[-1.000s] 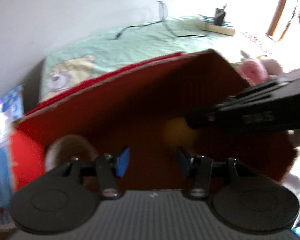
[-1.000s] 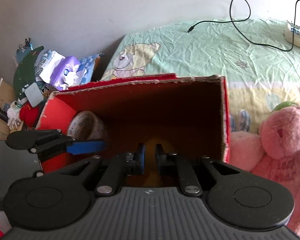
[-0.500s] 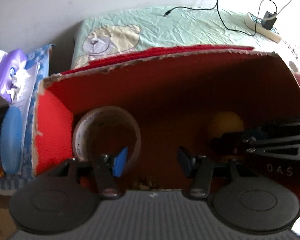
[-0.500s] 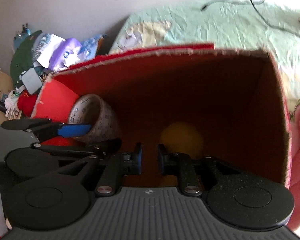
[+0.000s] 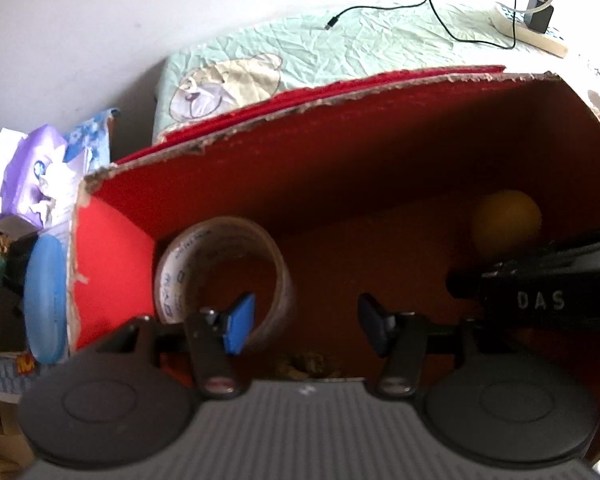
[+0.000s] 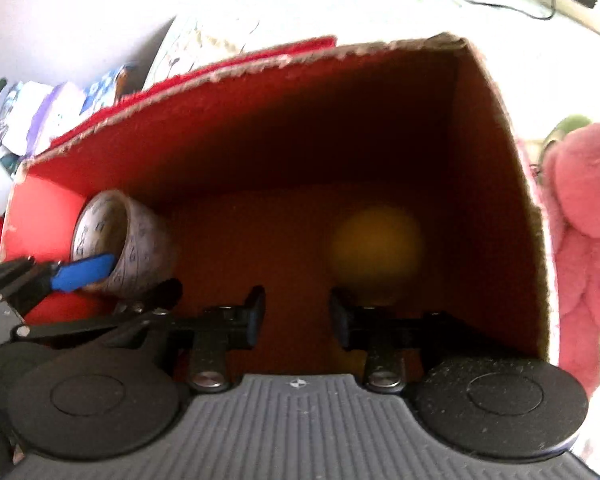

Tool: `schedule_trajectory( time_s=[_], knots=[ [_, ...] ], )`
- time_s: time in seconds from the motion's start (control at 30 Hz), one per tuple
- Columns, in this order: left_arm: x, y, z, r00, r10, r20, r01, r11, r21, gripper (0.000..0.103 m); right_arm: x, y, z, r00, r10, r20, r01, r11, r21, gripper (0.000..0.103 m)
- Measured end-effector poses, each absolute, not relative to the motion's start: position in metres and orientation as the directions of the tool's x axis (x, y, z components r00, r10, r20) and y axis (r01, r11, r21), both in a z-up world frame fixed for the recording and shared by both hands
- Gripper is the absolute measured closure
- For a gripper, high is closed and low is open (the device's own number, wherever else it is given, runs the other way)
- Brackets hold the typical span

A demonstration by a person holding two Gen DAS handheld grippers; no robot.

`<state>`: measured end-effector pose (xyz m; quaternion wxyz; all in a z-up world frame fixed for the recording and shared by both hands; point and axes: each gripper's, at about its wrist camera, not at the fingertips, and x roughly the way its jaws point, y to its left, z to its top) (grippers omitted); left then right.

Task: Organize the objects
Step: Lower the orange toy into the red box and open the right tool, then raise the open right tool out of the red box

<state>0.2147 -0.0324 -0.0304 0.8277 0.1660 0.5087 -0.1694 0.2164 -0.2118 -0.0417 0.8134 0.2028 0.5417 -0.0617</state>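
The ball (image 6: 374,250) lay on the box (image 6: 496,184) floor near its right wall, the tape roll (image 5: 224,276) in the left corner. My right gripper (image 6: 296,316) had just been opening, empty; my left gripper (image 5: 304,320) stood apart, one finger (image 5: 240,320) inside the roll.

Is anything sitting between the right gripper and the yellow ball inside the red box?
Nothing visible. The right gripper, whose jaws have just been opening and stand empty, points into the red box with only bare floor before the yellow ball. The tape roll sits off by the left wall.
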Motion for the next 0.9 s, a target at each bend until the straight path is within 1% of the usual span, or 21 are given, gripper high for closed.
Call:
schedule_trajectory(
  time_s=[0.13,0.43,0.6,0.7,0.9],
  knots=[
    [0.213,-0.033,-0.029,0.44,-0.105,-0.892,0.449,0.886,0.117,0.043,0.211,-0.207,-0.037,0.434,0.059,-0.899,0.331,0.918,0.22,0.065],
    [0.214,-0.032,-0.029,0.439,-0.104,-0.892,0.446,0.888,0.116,0.043,0.211,-0.215,-0.037,0.437,0.068,-0.897,0.318,0.921,0.225,0.063],
    [0.213,-0.033,-0.028,0.43,-0.096,-0.897,0.44,0.891,0.115,0.043,0.207,-0.213,-0.039,0.444,0.107,-0.89,0.293,0.921,0.257,0.06],
    [0.215,-0.034,-0.029,0.431,-0.091,-0.898,0.44,0.89,0.121,0.043,0.206,-0.206,-0.038,0.454,0.068,-0.888,0.277,0.937,0.213,0.06],
    [0.213,-0.04,-0.026,0.457,-0.085,-0.886,0.443,0.885,0.144,0.044,0.204,-0.213,-0.034,0.492,0.101,-0.865,0.277,0.924,0.265,0.06]
  ],
)
